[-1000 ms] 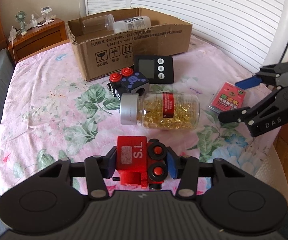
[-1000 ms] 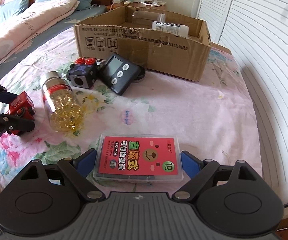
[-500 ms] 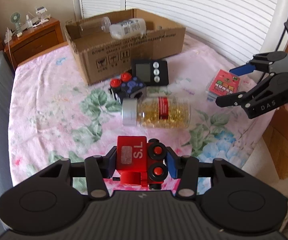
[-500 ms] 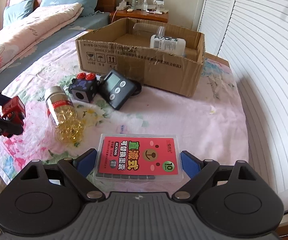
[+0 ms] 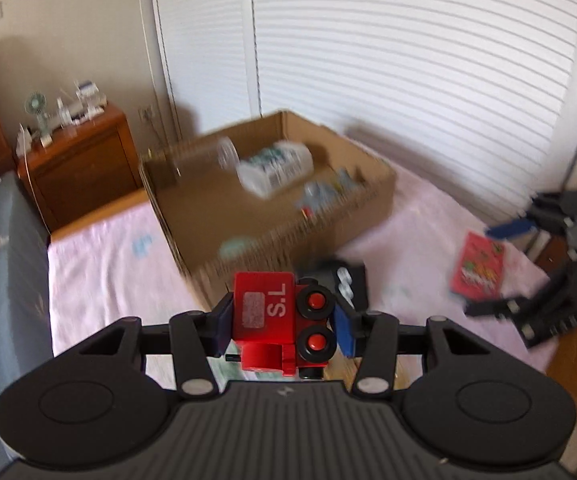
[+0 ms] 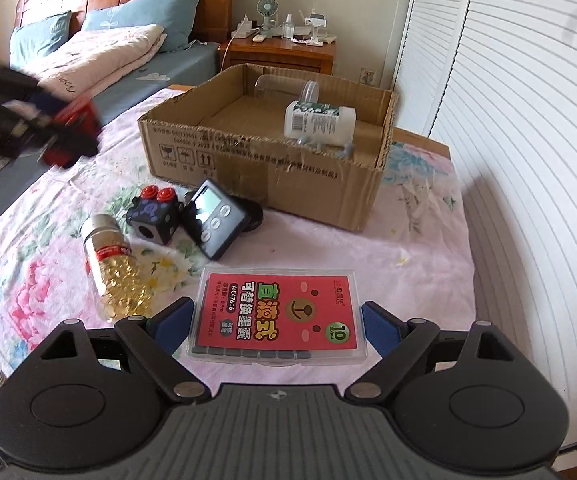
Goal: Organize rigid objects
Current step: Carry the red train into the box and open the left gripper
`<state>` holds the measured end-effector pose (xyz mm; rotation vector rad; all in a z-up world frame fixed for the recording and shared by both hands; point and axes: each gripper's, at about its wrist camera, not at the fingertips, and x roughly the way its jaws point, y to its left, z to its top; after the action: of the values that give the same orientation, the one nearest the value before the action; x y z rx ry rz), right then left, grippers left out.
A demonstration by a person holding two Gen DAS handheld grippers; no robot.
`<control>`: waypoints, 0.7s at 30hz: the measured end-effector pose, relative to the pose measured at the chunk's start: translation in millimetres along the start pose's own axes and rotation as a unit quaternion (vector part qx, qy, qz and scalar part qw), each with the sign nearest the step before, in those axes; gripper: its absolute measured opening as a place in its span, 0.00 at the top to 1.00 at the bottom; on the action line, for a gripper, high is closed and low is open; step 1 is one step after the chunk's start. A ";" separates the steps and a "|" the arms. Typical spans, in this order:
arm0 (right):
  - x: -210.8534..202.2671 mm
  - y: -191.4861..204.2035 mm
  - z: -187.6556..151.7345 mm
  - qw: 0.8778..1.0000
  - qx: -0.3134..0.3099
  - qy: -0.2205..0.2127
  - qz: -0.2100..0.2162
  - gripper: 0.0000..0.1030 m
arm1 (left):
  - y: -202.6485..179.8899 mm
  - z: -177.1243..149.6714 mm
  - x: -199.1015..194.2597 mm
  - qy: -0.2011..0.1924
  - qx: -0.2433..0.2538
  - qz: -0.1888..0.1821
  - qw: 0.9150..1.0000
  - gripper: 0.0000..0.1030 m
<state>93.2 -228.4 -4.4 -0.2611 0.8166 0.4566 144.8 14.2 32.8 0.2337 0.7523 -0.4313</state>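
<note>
My left gripper [image 5: 284, 322] is shut on a red toy train [image 5: 278, 320] marked "S.L" and holds it in the air, in front of the open cardboard box [image 5: 272, 216]. It shows blurred in the right wrist view [image 6: 68, 132], left of the box [image 6: 264, 168]. My right gripper [image 6: 276, 320] is open, its blue pads either side of a red ink cartridge case [image 6: 276, 320] lying on the bedspread. The case also shows in the left wrist view [image 5: 478, 270]. The box holds a white bottle [image 6: 320, 120] and a clear jar [image 6: 280, 88].
On the floral bedspread [image 6: 408, 256] lie a bottle of yellow capsules [image 6: 114, 268], a dark cube toy with red knobs [image 6: 154, 218] and a black digital timer [image 6: 214, 218]. A wooden nightstand [image 6: 280, 52] stands behind the box. White louvred doors [image 6: 508, 120] run along the right.
My left gripper has lifted the red train off the bed and carried it up toward the box. My right gripper has risen a little, still open around the case.
</note>
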 end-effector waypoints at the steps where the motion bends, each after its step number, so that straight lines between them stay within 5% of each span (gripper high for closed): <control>1: -0.1 -1.5 1.6 1.000 0.000 -0.001 -0.001 0.11 | 2.3 7.5 4.5 -0.004 0.004 0.002 1.000 0.53; 15: -0.6 -9.4 14.9 1.000 0.003 -0.004 -0.017 0.11 | 39.7 71.9 85.7 -0.010 0.001 0.040 0.999 0.51; 17: -0.5 -10.2 15.9 1.000 0.004 -0.003 -0.019 0.11 | 46.0 74.8 94.6 -0.018 -0.007 0.061 0.998 0.28; 21: -0.1 -7.9 17.5 1.000 0.003 -0.002 -0.021 0.10 | 52.5 68.7 97.3 -0.020 -0.022 0.075 0.997 0.17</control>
<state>108.2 -228.3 7.6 -0.2716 0.8059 0.4152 273.7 7.9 15.9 0.2380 0.6996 -0.2765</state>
